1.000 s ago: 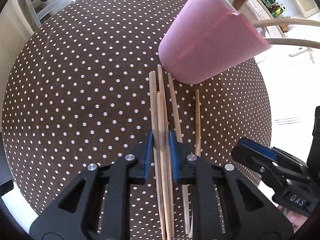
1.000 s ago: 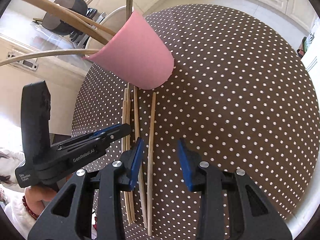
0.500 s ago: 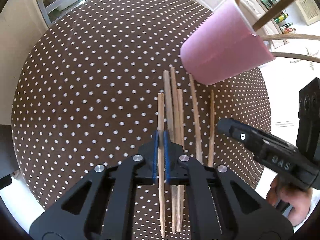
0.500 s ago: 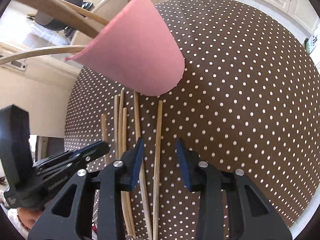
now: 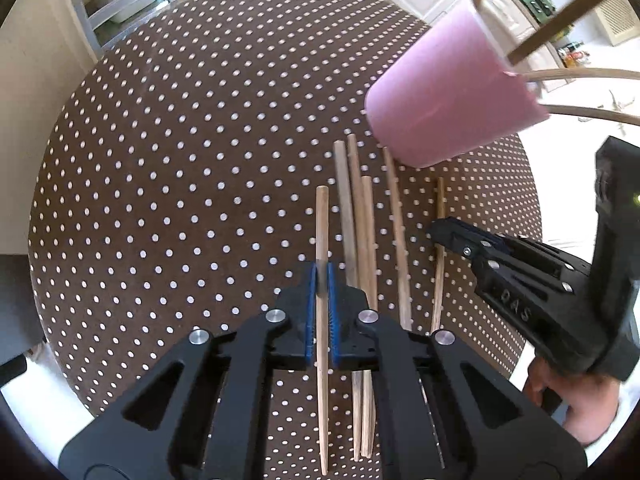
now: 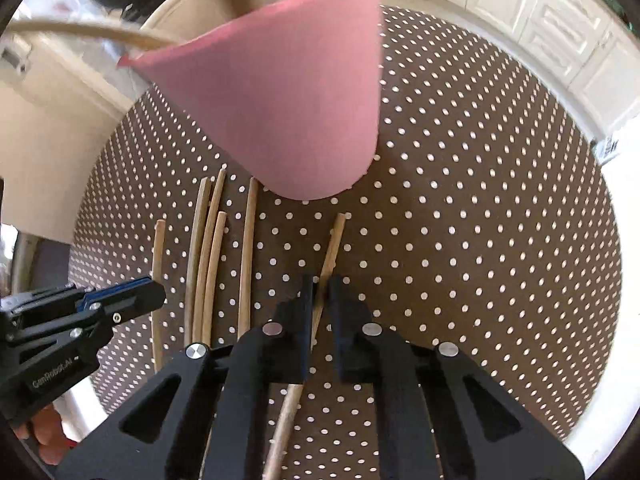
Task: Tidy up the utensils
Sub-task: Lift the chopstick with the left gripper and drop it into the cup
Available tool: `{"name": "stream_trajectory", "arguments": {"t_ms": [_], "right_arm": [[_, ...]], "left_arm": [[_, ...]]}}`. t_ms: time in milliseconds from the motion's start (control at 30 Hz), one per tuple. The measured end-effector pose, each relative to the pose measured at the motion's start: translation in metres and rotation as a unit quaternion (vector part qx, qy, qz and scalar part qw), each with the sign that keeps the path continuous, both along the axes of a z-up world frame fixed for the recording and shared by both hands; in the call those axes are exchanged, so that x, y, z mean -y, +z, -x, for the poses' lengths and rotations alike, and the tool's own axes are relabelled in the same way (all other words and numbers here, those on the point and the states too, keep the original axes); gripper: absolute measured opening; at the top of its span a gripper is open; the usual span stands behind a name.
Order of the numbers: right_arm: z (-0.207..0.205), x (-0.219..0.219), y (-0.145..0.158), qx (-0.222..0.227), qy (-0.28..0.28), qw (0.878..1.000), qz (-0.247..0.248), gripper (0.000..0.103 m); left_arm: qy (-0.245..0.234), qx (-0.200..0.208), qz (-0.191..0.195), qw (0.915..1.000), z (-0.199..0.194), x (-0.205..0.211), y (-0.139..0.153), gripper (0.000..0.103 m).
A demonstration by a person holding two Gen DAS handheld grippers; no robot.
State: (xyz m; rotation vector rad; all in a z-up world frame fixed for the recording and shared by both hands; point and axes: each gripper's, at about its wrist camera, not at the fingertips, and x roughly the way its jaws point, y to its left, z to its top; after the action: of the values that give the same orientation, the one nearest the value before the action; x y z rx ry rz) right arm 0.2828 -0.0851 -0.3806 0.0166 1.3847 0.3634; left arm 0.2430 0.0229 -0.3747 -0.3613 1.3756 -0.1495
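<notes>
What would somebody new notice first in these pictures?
The big pink cup at the far edge of the polka-dot table, wooden utensils poking out of it. Then the loose chopsticks lying in front of it, while the left gripper and the right gripper each clamp one stick.

"DAS" on right gripper body; "GenRobot.AI" on left gripper body.

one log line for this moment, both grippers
left gripper: shut on chopstick | right gripper: shut on another chopstick | four chopsticks loose on table | pink cup upright
</notes>
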Motion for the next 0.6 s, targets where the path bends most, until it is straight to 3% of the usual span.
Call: {"name": "stream_trajectory", "arguments": {"t_ms": [233, 600], "right_arm": [[0.014, 0.015, 0.027, 0.013, -0.047, 0.997, -0.06, 0.004], [0.067, 0.04, 0.145, 0.17, -0.054, 0.98, -0.087, 0.004]], "left_arm": [[-0.019, 0.036, 0.025, 0.9989, 0.012, -0.011, 0.035, 0.006], [-0.058, 0.126, 0.049, 0.9891, 0.047, -0.029, 0.125, 0.006]]}}
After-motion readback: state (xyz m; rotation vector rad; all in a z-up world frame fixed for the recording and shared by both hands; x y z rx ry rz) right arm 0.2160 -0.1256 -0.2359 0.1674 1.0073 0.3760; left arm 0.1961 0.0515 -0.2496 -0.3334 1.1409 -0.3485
